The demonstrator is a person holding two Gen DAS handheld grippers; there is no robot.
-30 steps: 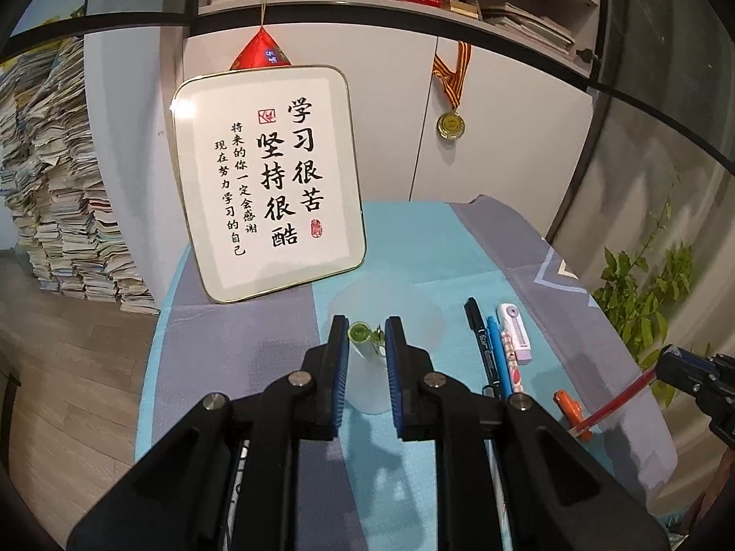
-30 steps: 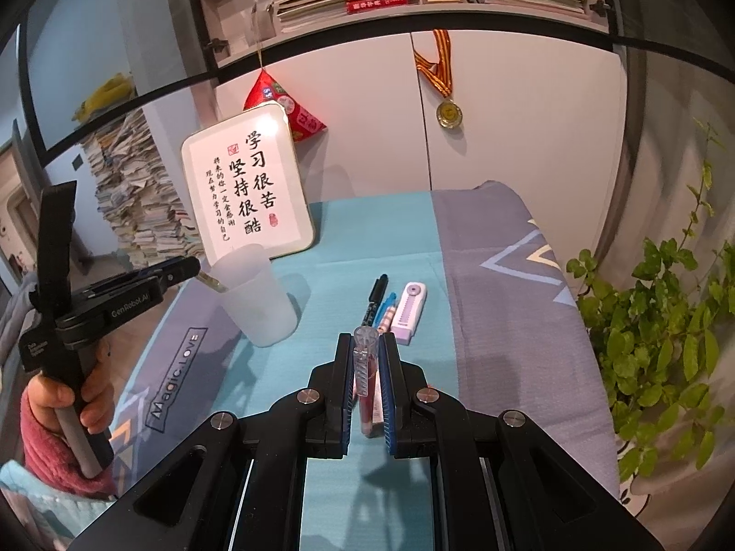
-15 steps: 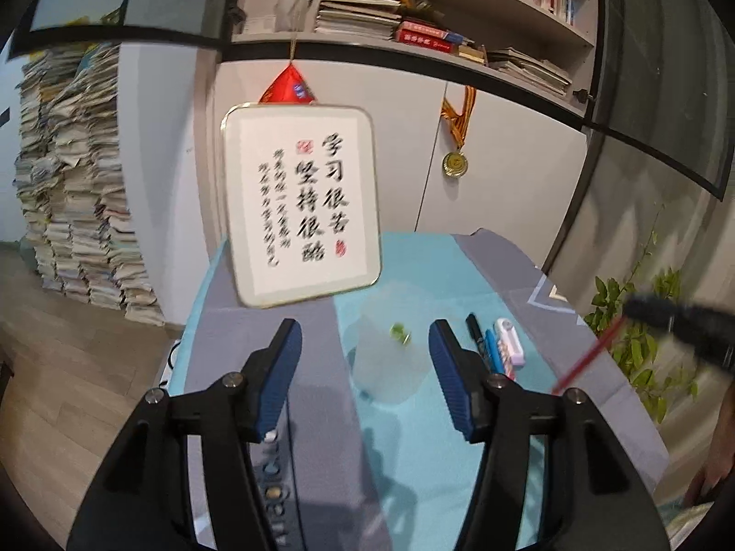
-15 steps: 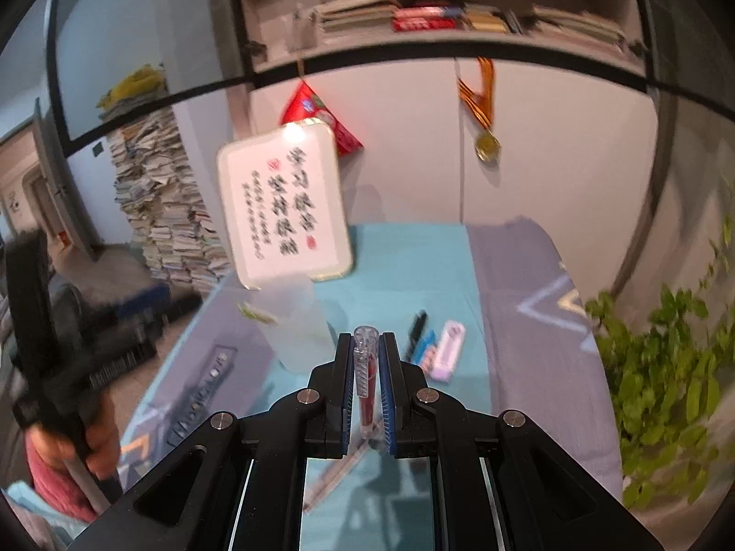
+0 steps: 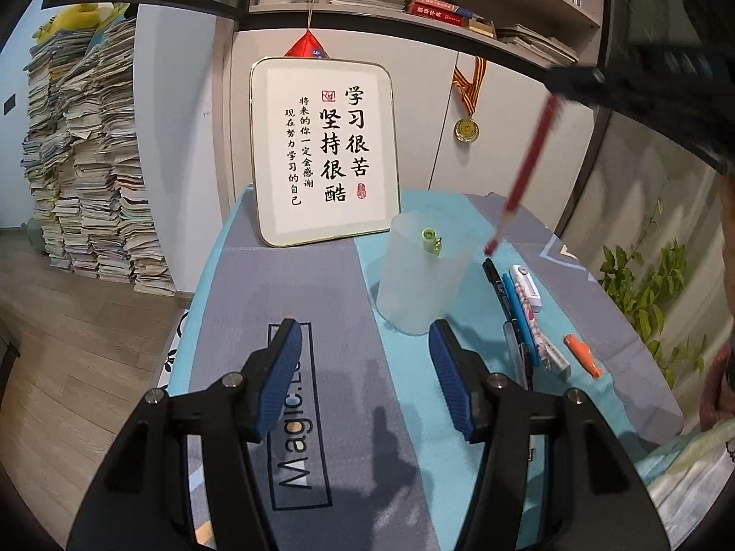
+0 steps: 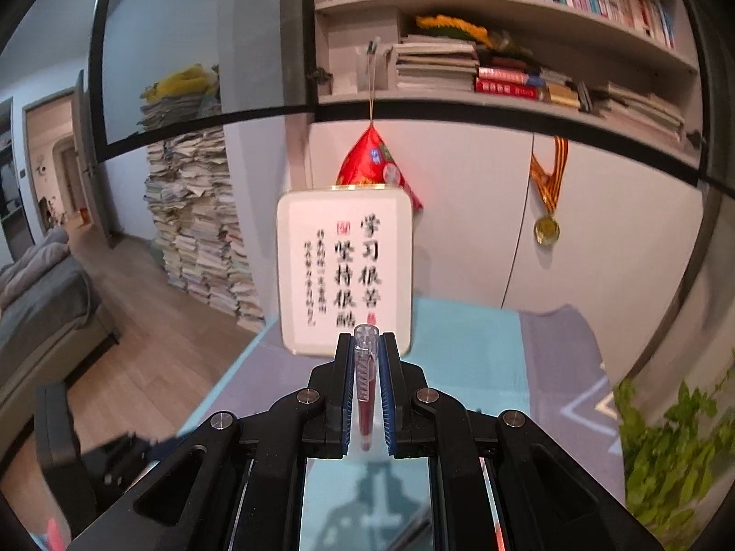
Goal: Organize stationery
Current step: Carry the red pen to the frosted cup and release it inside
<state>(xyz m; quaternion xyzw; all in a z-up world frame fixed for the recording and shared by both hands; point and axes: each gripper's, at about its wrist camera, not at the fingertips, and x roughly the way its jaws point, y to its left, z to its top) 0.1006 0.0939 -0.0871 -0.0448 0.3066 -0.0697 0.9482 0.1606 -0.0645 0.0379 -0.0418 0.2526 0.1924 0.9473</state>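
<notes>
A frosted plastic cup (image 5: 422, 275) stands on the table mat with a green pen (image 5: 429, 236) upright inside it. My left gripper (image 5: 367, 344) is open just in front of the cup, nothing between its blue pads (image 5: 285, 367). High at the right of the left wrist view, my right gripper (image 5: 569, 80) hangs a red pen (image 5: 528, 165) tip-down beside the cup. In the right wrist view the right gripper (image 6: 366, 344) is shut on that red pen (image 6: 366, 385). A black marker (image 5: 498, 284), a blue pen (image 5: 519, 317) and a white correction tape (image 5: 528, 287) lie right of the cup.
A framed calligraphy board (image 5: 326, 151) leans against the cabinet behind the cup. An orange item (image 5: 583, 360) lies near the mat's right edge, with a green plant (image 5: 643, 284) beyond. Paper stacks (image 5: 82, 160) rise on the floor at the left.
My left gripper opened, left the green pen in the cup and drew back. My right gripper rose with the red pen and swung left toward the cup.
</notes>
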